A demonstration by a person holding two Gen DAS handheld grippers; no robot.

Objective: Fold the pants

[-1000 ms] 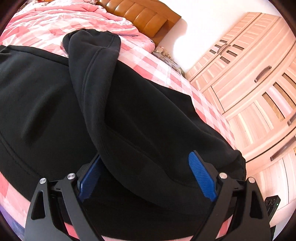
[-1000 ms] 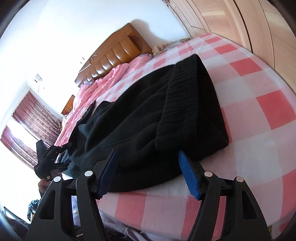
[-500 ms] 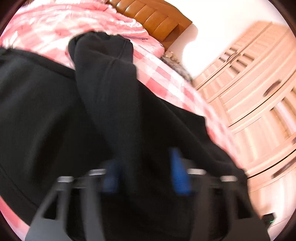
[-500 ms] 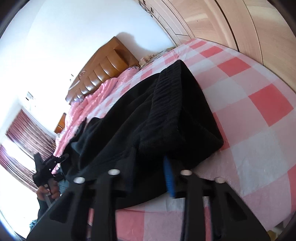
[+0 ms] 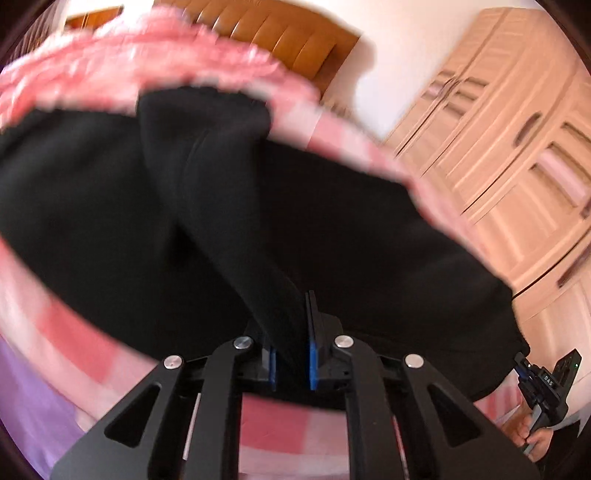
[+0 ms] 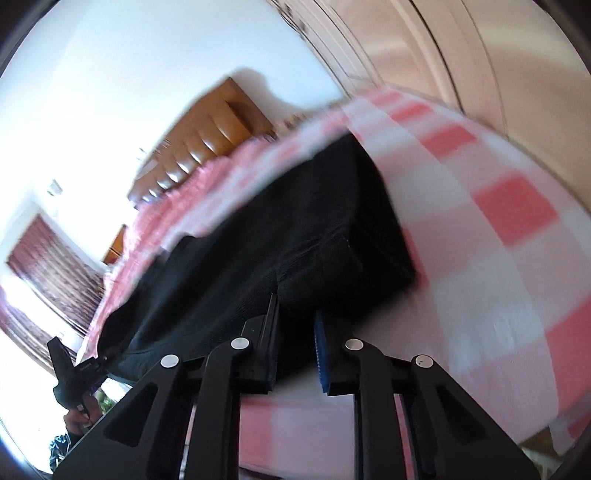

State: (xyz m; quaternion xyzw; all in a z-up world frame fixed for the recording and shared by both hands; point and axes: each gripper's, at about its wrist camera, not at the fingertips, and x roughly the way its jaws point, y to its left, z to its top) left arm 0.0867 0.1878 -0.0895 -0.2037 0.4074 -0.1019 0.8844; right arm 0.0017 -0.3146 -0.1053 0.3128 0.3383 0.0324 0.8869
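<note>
Black pants (image 5: 351, 240) lie spread on a pink-and-white checked bed (image 5: 70, 328). My left gripper (image 5: 291, 332) is shut on a raised fold of the black pants at their near edge. In the right wrist view my right gripper (image 6: 295, 325) is shut on the near corner of the pants (image 6: 295, 236) by the ribbed waistband end. The right gripper also shows at the lower right of the left wrist view (image 5: 543, 384), and the left gripper shows at the lower left of the right wrist view (image 6: 74, 373). Both views are motion-blurred.
A brown padded headboard (image 5: 291, 33) stands at the far end of the bed. A light wooden wardrobe (image 5: 517, 155) lines the right side. Dark red curtains (image 6: 44, 273) hang at the left of the right wrist view. The checked sheet (image 6: 498, 236) extends right of the pants.
Both grippers were open around the pants edge one second ago. Both have closed onto the fabric, and the cameras have tilted up and moved, blurring the views.
</note>
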